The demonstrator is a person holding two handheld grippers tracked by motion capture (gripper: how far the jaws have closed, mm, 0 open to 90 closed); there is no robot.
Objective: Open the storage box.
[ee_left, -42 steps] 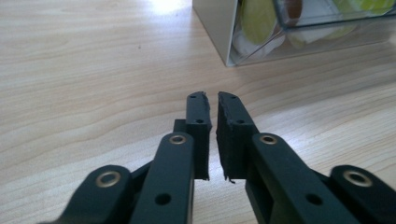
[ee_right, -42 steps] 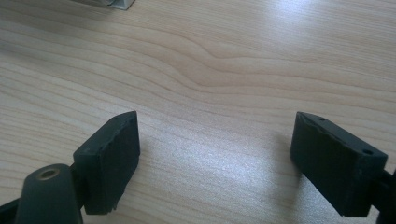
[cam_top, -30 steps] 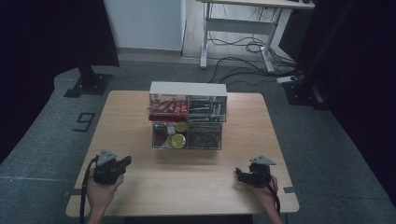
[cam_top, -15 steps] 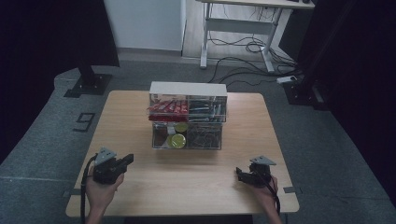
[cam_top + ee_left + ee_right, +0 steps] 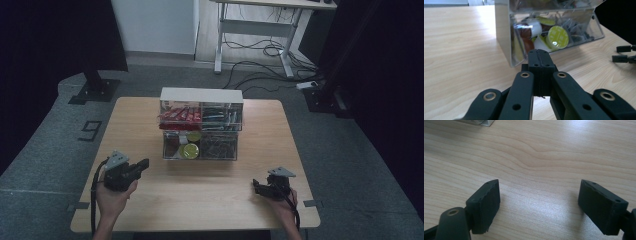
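Coffee pods (image 5: 558, 37) sit in the lower left compartment of a clear two-level organiser (image 5: 201, 124) that stands at the middle of the desk (image 5: 150, 200), toward its far side. A green-lidded pod faces the near wall of that compartment, with white and brown ones packed behind it. Red packets (image 5: 180, 115) fill the upper left compartment, and dark small items lie in the two right compartments, too small to make out.

Nearest to the pods is the left hand-held gripper (image 5: 131, 171), at the near left of the desk, pointing toward the organiser's near left corner. Its jaws are pressed together with nothing between them. The right hand-held gripper (image 5: 263, 188) rests at the near right, well apart from the organiser, its jaws spread wide over bare wood.

Risk, as I judge it, lies in the approach. With its jaws together, the left hand-held gripper cannot take a pod and could knock the organiser's clear wall, sliding the light box across the smooth desk. The clear wall also makes the opening hard to judge, so a reach could hit plastic instead of entering.
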